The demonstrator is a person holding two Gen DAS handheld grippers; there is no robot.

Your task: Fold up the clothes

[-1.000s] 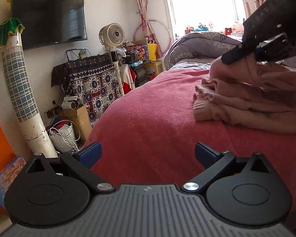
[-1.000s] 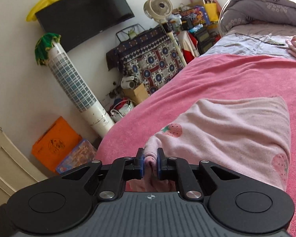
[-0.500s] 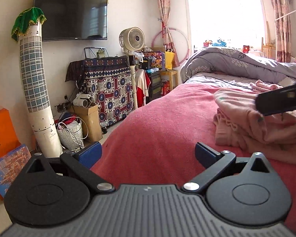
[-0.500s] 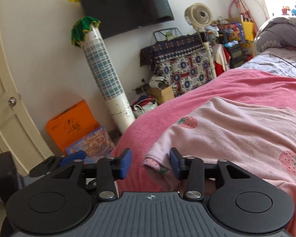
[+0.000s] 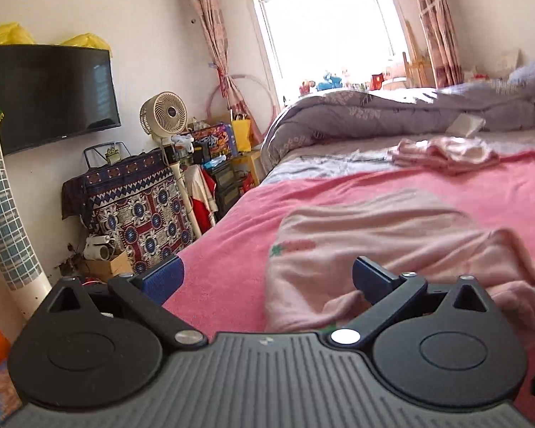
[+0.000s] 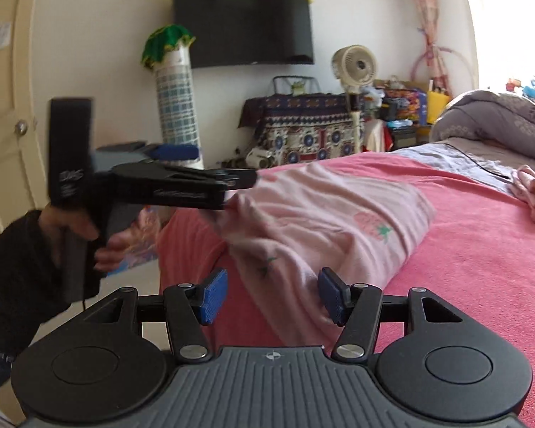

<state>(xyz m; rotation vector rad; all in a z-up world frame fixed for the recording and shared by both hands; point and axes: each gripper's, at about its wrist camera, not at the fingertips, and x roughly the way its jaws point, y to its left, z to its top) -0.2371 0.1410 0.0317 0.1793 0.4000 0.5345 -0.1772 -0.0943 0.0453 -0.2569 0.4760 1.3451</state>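
Pale pink strawberry-print garment (image 6: 324,221) lay folded on the pink terry blanket (image 6: 481,249). Left gripper (image 5: 267,278) and right gripper (image 6: 273,294) both stood open, gripping nothing. The garment's near edge was hidden behind both grippers, motion-blurred.

A wall television (image 5: 42,92), a fan (image 5: 164,114) and a patterned cloth-covered stand (image 5: 139,207).

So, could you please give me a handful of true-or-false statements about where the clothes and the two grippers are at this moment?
1. The pink strawberry garment lies on the pink bedspread. True.
2. The right gripper is clamped shut on the cloth. False: its pads stand apart, cloth between them.
3. The left gripper is open. True.
4. A second pink garment lies farther up the bed. True.
5. The fan stands on the bed. False: it stands beside the patterned cloth by the wall.
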